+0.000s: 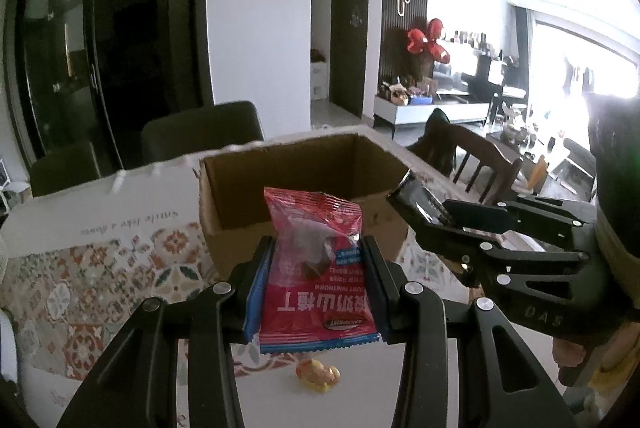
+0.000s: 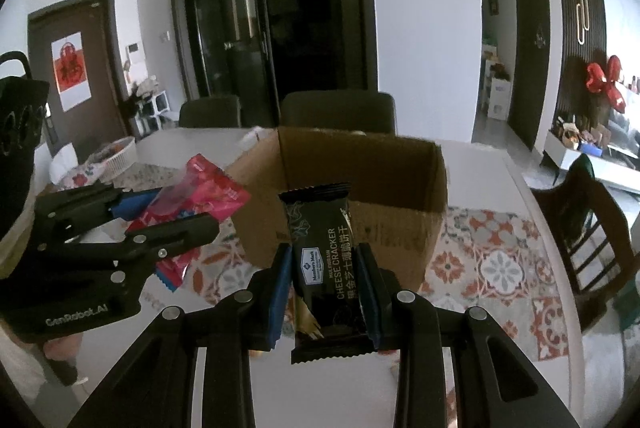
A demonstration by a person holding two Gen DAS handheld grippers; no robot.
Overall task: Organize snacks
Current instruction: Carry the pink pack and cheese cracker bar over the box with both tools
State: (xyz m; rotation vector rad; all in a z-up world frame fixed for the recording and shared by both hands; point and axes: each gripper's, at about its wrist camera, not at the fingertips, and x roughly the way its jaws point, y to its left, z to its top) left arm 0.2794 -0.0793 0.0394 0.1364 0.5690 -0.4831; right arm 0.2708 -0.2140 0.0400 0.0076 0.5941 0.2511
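I am in the carrying step: both snacks are off the surface and the open cardboard box [image 2: 360, 183] sits just ahead of them, so what remains, as I judge it, is to bring each packet over the rim and let go above the empty inside. My left gripper [image 1: 318, 268] is clenched on the red hawthorn packet [image 1: 316, 268], its jaws pressing the two side edges so the pouch stands upright between them, its far end puffed and crinkled. My right gripper [image 2: 324, 280] is clamped the same way on the black cheese cracker packet [image 2: 324, 268], a slim, flat, glossy bar with crimped ends. The box is plain brown corrugated card with its flaps gone or folded, matte and stiff, its near wall facing me and its inside bare as far as I can see. It rests on a patterned mat [image 2: 492, 264] of red and grey tile motifs laid over the pale surface [image 2: 480, 155]. One small gold-wrapped sweet [image 1: 318, 376] lies near me on the surface, below the red packet. The next move calls for clearing the near wall, since both wrappers are thin film and could snag or fold on the card edge.
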